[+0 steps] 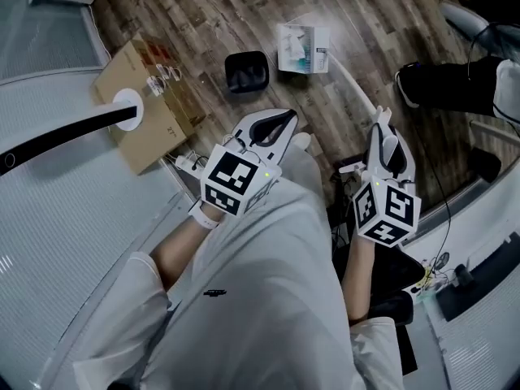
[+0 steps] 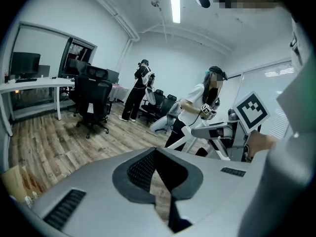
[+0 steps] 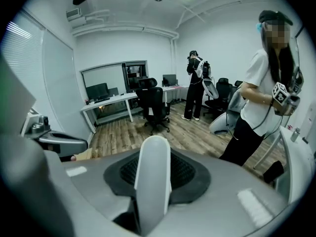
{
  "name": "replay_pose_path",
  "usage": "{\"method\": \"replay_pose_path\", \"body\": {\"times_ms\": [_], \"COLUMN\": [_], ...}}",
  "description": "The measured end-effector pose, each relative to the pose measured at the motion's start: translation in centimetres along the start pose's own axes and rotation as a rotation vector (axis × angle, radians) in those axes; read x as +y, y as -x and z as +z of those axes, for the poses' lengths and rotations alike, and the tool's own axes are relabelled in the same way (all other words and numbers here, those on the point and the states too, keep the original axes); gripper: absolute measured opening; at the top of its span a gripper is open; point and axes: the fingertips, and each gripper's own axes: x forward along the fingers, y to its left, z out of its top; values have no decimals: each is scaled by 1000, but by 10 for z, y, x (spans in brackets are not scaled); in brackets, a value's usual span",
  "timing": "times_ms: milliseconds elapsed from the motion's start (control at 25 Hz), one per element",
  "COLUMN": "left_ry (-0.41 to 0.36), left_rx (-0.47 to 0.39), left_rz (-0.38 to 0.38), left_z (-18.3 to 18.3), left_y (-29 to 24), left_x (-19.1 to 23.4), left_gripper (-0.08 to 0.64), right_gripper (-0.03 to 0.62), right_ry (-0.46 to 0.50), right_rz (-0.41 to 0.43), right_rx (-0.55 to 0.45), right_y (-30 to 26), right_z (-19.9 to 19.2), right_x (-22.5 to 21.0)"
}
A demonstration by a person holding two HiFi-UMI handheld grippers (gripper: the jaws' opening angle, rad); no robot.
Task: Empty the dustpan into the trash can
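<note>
In the head view a white dustpan (image 1: 302, 49) hangs over the wooden floor, some teal and white bits in it. Its long white handle (image 1: 351, 81) runs down to my right gripper (image 1: 380, 122), which is shut on it. The right gripper view shows that handle (image 3: 153, 191) standing up between the pads. A small black trash can (image 1: 246, 71) stands on the floor just left of the dustpan. My left gripper (image 1: 280, 123) is shut with nothing in it, hovering nearer me than the trash can. In its own view the left gripper (image 2: 157, 157) has its pads together.
A cardboard box (image 1: 145, 104) lies left of the trash can beside a curved white desk (image 1: 49, 218). Someone's black shoe (image 1: 439, 84) is at the upper right. Other people (image 2: 140, 90) and office chairs (image 2: 94, 100) stand farther off in the room.
</note>
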Motion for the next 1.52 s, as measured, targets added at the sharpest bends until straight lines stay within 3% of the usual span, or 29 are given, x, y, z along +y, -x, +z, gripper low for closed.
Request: {"method": "replay_pose_path", "body": {"times_ms": [560, 800, 1320, 1520], "left_ry": [44, 93, 171, 171], "left_rx": [-50, -64, -101, -120], "left_rz": [145, 197, 283, 314], "left_z": [5, -5, -13, -33], "left_y": [28, 43, 59, 76], "left_x": [18, 25, 42, 36], "left_gripper": [6, 8, 8, 7], "right_gripper": [117, 117, 115, 115], "right_ry": [107, 249, 442, 514], "right_rz": [148, 231, 364, 390], "right_rx": [-38, -60, -116, -151], "right_y": [-1, -9, -27, -14], "right_z": [25, 30, 43, 24], "right_x": [36, 74, 114, 124]}}
